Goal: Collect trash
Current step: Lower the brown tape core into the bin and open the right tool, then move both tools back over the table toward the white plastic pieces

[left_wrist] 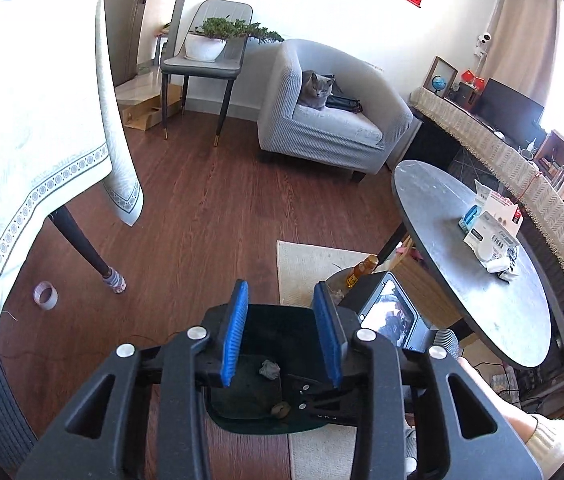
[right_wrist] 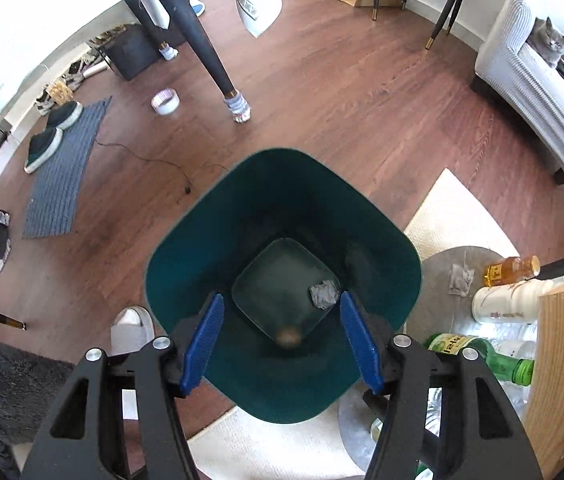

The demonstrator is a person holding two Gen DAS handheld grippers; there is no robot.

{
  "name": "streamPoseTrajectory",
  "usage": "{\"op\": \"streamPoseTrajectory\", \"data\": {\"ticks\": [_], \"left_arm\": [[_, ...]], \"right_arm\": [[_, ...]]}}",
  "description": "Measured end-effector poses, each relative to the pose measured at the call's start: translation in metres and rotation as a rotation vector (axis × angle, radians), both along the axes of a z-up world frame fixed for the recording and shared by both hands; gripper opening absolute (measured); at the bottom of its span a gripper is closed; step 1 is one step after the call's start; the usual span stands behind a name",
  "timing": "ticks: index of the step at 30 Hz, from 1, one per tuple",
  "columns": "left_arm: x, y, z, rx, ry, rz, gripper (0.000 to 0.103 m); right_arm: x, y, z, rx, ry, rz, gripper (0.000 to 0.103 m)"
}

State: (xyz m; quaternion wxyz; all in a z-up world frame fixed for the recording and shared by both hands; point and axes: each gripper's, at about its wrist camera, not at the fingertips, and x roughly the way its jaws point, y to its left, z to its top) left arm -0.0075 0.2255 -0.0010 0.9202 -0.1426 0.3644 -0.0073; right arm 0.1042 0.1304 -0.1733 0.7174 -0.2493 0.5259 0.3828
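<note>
A dark green trash bin [right_wrist: 282,208] stands on the floor below both grippers. Inside lie a crumpled grey paper ball [right_wrist: 324,294] and a small brown lump [right_wrist: 288,334]. My right gripper [right_wrist: 282,340] is open and empty, directly above the bin mouth. My left gripper [left_wrist: 282,336] is open and empty, also over the bin [left_wrist: 266,420]; the paper ball [left_wrist: 269,369] and brown lump [left_wrist: 280,410] show between its fingers. A tape roll [right_wrist: 165,101] lies on the wooden floor near a table leg.
A low round stand [right_wrist: 462,264] right of the bin holds a crumpled tissue [right_wrist: 460,278], an amber bottle [right_wrist: 510,270], a white bottle [right_wrist: 502,306] and a green bottle [right_wrist: 482,354]. A dark round table [left_wrist: 474,248] carries boxes. An armchair [left_wrist: 334,124] holds a cat. A clothed table [left_wrist: 34,128] stands left.
</note>
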Motion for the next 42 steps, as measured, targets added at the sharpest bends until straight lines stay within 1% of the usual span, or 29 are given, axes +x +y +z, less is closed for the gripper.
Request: {"op": "streamPoseTrajectory", "data": {"ticks": [6, 7, 9, 12, 15, 22, 30, 34, 40, 42], "left_arm": [[-0.004, -0.003, 0.012, 0.004, -0.044, -0.002, 0.044], [-0.004, -0.003, 0.013, 0.005, -0.052, 0.000, 0.044], [-0.005, -0.004, 0.018, 0.009, -0.071, 0.005, 0.045], [-0.006, -0.008, 0.025, 0.012, -0.105, 0.014, 0.046], [-0.008, -0.011, 0.031, -0.004, -0.142, 0.015, 0.048], [-0.002, -0.032, 0.038, -0.029, -0.185, -0.010, 0.051], [0.012, -0.070, 0.043, -0.056, -0.228, -0.070, 0.055], [0.020, -0.089, 0.041, -0.075, -0.230, -0.100, 0.057], [0.033, -0.121, 0.037, -0.103, -0.218, -0.135, 0.058], [0.038, -0.135, 0.038, -0.107, -0.220, -0.157, 0.060]], "right_arm": [[-0.004, -0.001, 0.028, 0.081, -0.038, 0.021, 0.062], [-0.004, -0.002, 0.033, 0.093, -0.044, 0.021, 0.061], [-0.003, -0.006, 0.043, 0.123, -0.053, 0.020, 0.056], [-0.002, -0.012, 0.059, 0.163, -0.078, 0.013, 0.053], [-0.001, -0.023, 0.077, 0.204, -0.118, 0.005, 0.049], [0.003, -0.060, 0.118, 0.283, -0.199, -0.035, 0.049], [0.011, -0.115, 0.148, 0.315, -0.284, -0.109, 0.049], [0.012, -0.140, 0.155, 0.310, -0.321, -0.142, 0.049], [0.012, -0.180, 0.165, 0.319, -0.365, -0.186, 0.049], [0.013, -0.196, 0.168, 0.325, -0.377, -0.206, 0.049]]}}
